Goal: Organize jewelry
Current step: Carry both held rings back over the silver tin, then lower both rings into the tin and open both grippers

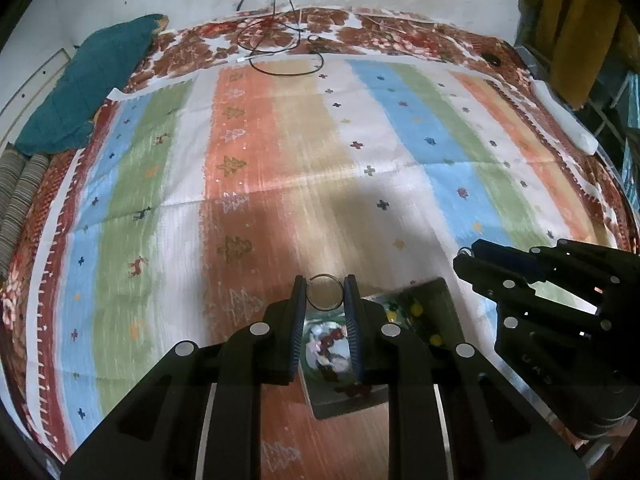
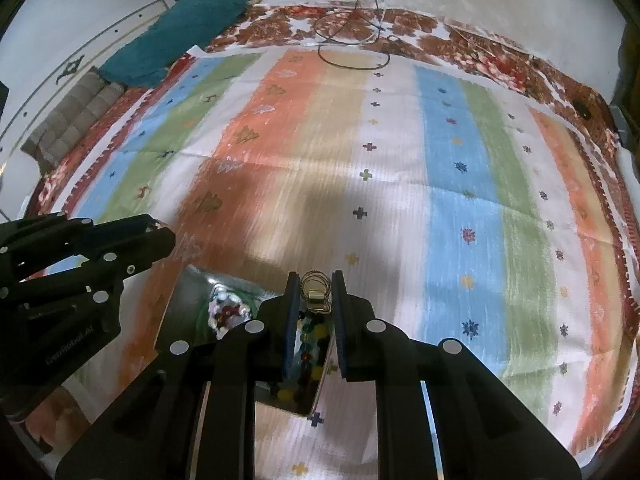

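Note:
My left gripper [image 1: 325,294] is shut on a thin metal bangle [image 1: 325,278], held above a grey tray [image 1: 444,292]. The tray holds a white-and-red bead bracelet [image 1: 330,344] and coloured beads [image 1: 416,310]. My right gripper [image 2: 316,290] is shut on a small gold ring cluster with a clasp [image 2: 317,286], above the same tray's [image 2: 184,292] right compartment of coloured beads [image 2: 310,344]. The bead bracelet [image 2: 226,314] lies in the tray's left compartment. The right gripper also shows in the left wrist view [image 1: 466,258], at the right.
A striped cloth [image 1: 360,152] covers the bed. Black cables [image 1: 280,40] lie at the far edge. A teal cloth [image 1: 88,84] lies far left. A white bar [image 1: 564,118] lies at the right edge. The left gripper [image 2: 160,240] shows at the left of the right wrist view.

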A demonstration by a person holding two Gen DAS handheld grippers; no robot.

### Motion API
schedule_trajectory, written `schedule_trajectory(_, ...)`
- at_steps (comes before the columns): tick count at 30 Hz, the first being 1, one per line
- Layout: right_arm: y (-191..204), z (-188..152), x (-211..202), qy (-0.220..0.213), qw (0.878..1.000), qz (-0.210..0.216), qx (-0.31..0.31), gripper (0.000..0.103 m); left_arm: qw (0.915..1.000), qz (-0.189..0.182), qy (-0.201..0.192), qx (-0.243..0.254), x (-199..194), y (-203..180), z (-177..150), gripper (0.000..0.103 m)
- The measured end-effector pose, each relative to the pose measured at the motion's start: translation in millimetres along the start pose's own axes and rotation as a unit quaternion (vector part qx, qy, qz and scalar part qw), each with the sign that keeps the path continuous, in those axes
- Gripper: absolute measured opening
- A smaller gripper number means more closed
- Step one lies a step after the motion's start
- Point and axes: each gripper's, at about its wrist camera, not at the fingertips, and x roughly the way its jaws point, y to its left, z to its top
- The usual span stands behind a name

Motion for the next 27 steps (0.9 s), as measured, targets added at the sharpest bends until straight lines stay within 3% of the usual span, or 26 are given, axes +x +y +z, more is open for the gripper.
schedule_trajectory(21,14,-22,-17,-0.01,1.0,0.022,-0.01,0.017,0.9998,-0.009,-0.015,0.001,-22,-9,-29,0.019)
schedule_trajectory(24,16,-22,-16,-0.01,1.0,0.025,-0.015,0.025,0.9998,-0.008,-0.017,-0.007,-23,-8,-28,0.026)
schedule_trajectory(25,16,-22,-16,-0.011,1.0,0.023,-0.016,0.033,0.9997,-0.006,-0.021,-0.011,-24,-7,-28,0.028)
schedule_trajectory(27,16,-23,-17,-0.012,1.0,0.019,-0.017,0.036,0.9996,-0.009,-0.021,-0.015,-26,-6,-28,0.029)
